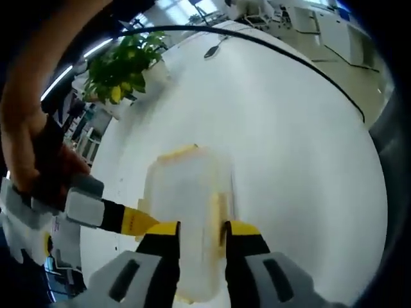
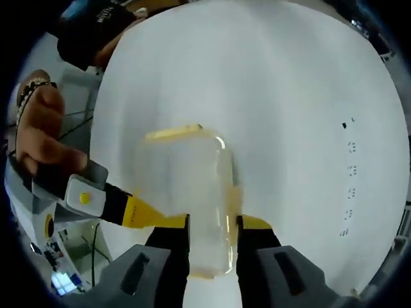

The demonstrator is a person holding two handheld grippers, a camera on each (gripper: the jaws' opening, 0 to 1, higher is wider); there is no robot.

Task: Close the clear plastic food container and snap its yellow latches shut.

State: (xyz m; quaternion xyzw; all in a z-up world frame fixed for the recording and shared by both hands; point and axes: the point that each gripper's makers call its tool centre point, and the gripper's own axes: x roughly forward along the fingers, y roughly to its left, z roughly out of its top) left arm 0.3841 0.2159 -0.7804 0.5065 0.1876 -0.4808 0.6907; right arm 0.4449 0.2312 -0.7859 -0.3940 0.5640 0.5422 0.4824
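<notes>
Nearest in the left gripper view, the left hand-held gripper (image 1: 201, 239) has its two yellow-tipped jaws set narrowly on either side of the near end of the clear plastic food container (image 1: 189, 205), seemingly pinching it, though the blur leaves actual contact uncertain. The right gripper view reads much the same: the right hand-held gripper (image 2: 212, 232) straddles the container's (image 2: 186, 192) near edge with jaws partly closed around it. In each view another gripper, held by a person's hand (image 2: 40, 138), comes in from the left and touches the container's side. The lid appears seated on the box, so closing looks done. A yellow latch (image 2: 172, 133) shows at the far end, but whether it is snapped down cannot be told; the latches probably remain to press. The container sits on the white worktop (image 1: 289, 128), and beyond it stand a potted plant (image 1: 122, 64) and a spoon (image 1: 212, 50).
</notes>
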